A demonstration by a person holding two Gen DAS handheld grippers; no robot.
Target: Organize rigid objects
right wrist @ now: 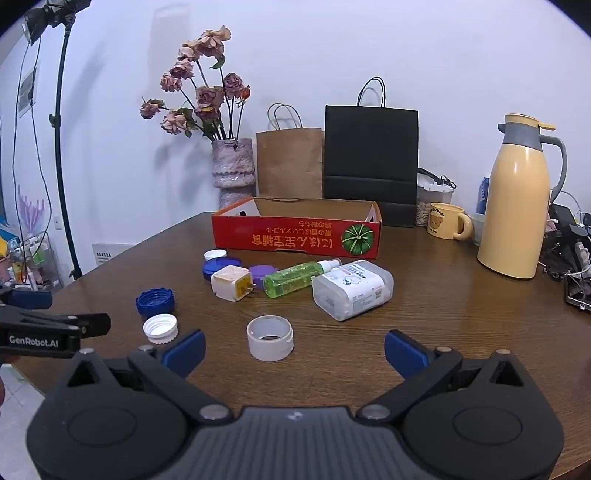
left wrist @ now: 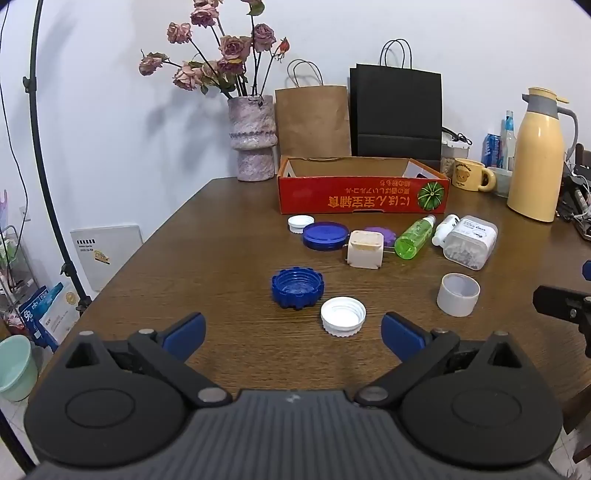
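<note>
Wooden table (left wrist: 221, 236) front bare | left gripper (left wrist: 293, 336) apart | right gripper (right wrist: 294, 350) apart

A plain white wall (left wrist: 369, 33) stands behind a brown wooden table (left wrist: 221, 236) with a rounded edge. At the table's far side, against the wall, stand a mottled pink vase (left wrist: 252, 136) of dried roses (left wrist: 221, 55), a brown paper bag (left wrist: 312, 120) and a black paper bag (left wrist: 396, 110) side by side. To the right is a yellow thermos jug (right wrist: 515, 206) beside a yellow mug (right wrist: 447, 220). On the left a black light stand (left wrist: 40, 147) rises from the floor, near a wire shelf (right wrist: 33, 258) with small items. The light is even and soft.
</note>
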